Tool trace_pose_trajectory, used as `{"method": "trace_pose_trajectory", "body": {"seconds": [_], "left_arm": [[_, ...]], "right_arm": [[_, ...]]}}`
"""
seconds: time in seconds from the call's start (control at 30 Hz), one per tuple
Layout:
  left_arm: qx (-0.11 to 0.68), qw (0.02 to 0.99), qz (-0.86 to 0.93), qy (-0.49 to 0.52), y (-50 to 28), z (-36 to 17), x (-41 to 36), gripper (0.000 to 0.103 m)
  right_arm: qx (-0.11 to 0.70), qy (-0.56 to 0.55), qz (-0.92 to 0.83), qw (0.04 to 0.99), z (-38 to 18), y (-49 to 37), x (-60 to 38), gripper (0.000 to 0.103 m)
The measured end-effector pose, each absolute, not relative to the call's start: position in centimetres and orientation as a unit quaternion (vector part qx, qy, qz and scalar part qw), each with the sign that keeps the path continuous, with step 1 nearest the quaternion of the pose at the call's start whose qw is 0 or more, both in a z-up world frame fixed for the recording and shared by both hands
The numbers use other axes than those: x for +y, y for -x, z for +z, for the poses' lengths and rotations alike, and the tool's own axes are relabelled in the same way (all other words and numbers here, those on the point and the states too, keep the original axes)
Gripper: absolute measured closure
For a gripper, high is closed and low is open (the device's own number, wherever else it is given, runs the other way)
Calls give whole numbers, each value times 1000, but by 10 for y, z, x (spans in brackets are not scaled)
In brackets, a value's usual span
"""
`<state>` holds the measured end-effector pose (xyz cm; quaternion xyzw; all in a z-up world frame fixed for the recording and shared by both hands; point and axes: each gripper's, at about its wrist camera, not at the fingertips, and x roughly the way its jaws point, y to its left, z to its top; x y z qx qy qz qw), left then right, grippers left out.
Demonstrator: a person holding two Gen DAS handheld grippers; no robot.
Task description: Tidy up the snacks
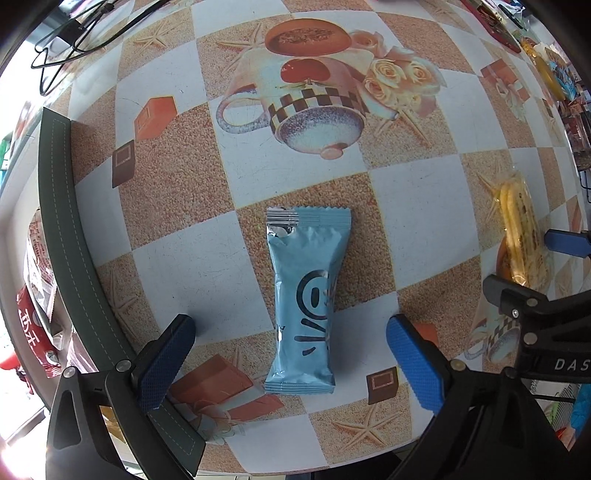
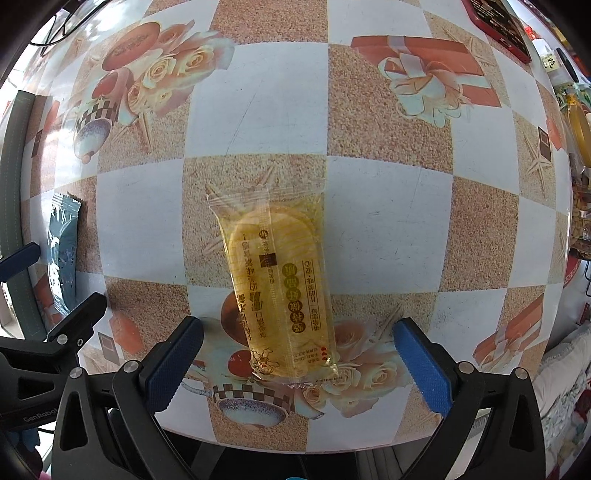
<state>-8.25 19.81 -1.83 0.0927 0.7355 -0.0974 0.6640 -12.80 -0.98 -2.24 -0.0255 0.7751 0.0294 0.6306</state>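
A light blue snack packet (image 1: 304, 295) lies flat on the patterned table, lengthwise between the fingers of my open left gripper (image 1: 291, 360), which hovers over its near end without touching. A clear packet of yellow biscuits (image 2: 279, 284) lies between the fingers of my open right gripper (image 2: 297, 363), also untouched. The yellow packet also shows at the right of the left wrist view (image 1: 521, 240), and the blue packet at the left of the right wrist view (image 2: 62, 254).
A dark green box (image 1: 62, 236) stands along the table's left edge, with red snack packs (image 1: 33, 295) beyond it. A red phone (image 2: 498, 26) lies at the far right. Bottles and snacks (image 2: 580, 147) crowd the right edge. Cables (image 1: 85, 29) lie far left.
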Motion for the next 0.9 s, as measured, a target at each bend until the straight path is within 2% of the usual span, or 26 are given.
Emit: {"method": "trace_pose_trajectory", "body": {"seconds": [0.9], "left_arm": [[734,665,-96,-93,83,-18,198,0]], "right_arm": [[775,28,32,631,-22,127,-10,0]]}}
